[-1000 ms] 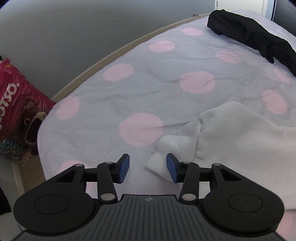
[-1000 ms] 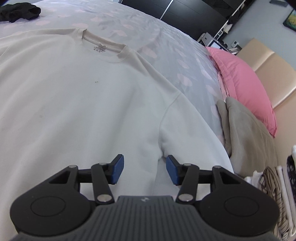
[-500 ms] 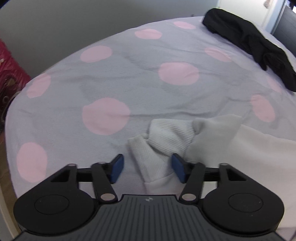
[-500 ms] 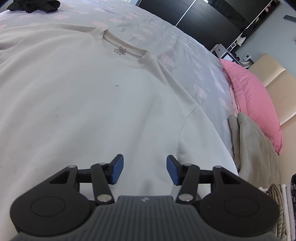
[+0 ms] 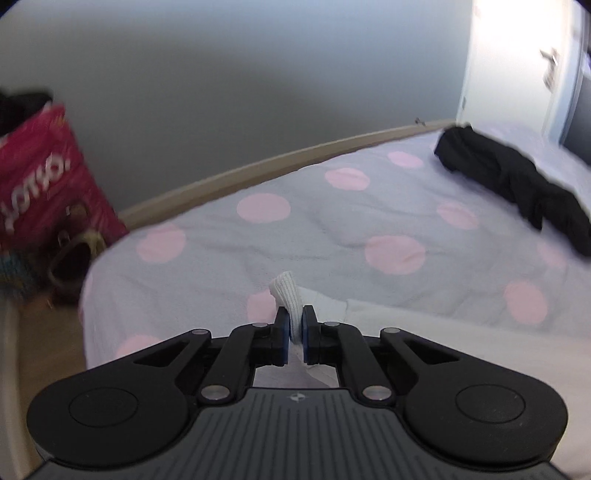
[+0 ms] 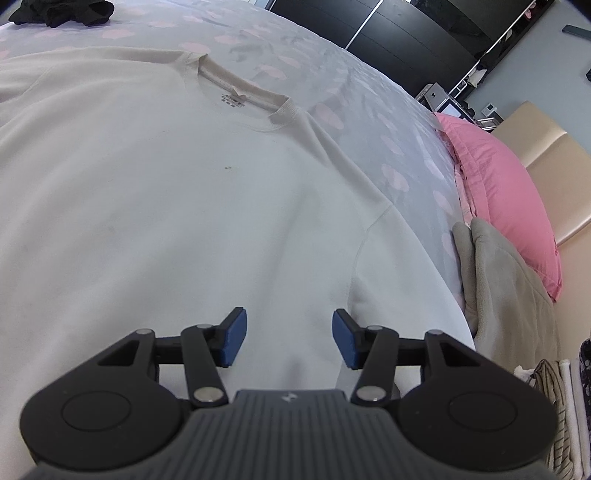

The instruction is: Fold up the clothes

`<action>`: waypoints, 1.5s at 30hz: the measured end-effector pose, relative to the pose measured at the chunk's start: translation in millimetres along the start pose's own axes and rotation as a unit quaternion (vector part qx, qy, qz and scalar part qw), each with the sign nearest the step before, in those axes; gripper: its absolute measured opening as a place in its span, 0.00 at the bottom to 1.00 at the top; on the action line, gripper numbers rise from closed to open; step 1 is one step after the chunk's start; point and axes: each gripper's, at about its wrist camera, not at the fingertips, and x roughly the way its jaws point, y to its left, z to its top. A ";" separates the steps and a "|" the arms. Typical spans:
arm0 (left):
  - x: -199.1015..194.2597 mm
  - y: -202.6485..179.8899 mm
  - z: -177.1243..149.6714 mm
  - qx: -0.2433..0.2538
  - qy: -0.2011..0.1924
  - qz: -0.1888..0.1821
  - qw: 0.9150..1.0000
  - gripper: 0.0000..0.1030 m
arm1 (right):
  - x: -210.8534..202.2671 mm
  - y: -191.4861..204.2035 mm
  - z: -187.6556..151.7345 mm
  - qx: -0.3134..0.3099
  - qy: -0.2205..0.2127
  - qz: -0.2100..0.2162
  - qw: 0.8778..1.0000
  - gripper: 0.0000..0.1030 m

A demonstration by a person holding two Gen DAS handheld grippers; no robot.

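A white sweatshirt (image 6: 166,206) lies spread flat, front up, on a bed with a grey, pink-dotted cover (image 5: 332,229). Its collar (image 6: 240,99) points away in the right wrist view. My left gripper (image 5: 293,328) is shut on the ribbed cuff (image 5: 288,295) of one sleeve, which sticks up between the blue pads. The rest of that sleeve (image 5: 443,332) trails off to the right. My right gripper (image 6: 288,339) is open and empty, low over the sweatshirt's body near the right armpit seam (image 6: 358,266).
A black garment (image 5: 517,184) lies at the bed's far right; it also shows in the right wrist view (image 6: 59,11). A red bag (image 5: 44,184) stands on the floor beyond the bed's corner. A pink pillow (image 6: 506,192) and a beige cloth (image 6: 498,280) lie on the right.
My left gripper closed on the sleeve cuff and lifted it, and its view swung up toward the wall. My right gripper moved slightly forward over the sweatshirt and stayed open.
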 end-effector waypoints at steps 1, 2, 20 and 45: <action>6.2 -3.1 -0.6 0.003 0.018 0.003 1.000 0.05 | 0.0 -1.1 0.0 0.002 0.001 0.000 1.000 0.53; 12.6 -4.8 -1.4 0.005 0.034 0.007 0.999 0.05 | -0.1 -2.4 0.0 0.005 0.002 -0.001 1.000 0.53; 11.1 -5.9 0.5 0.050 0.033 0.047 0.997 0.40 | 10.2 -35.1 -17.2 0.062 0.041 -0.018 0.997 0.53; 61.1 28.2 -21.6 -0.077 0.160 -0.035 0.983 0.47 | 10.4 -23.3 -16.5 0.043 0.044 -0.009 0.998 0.53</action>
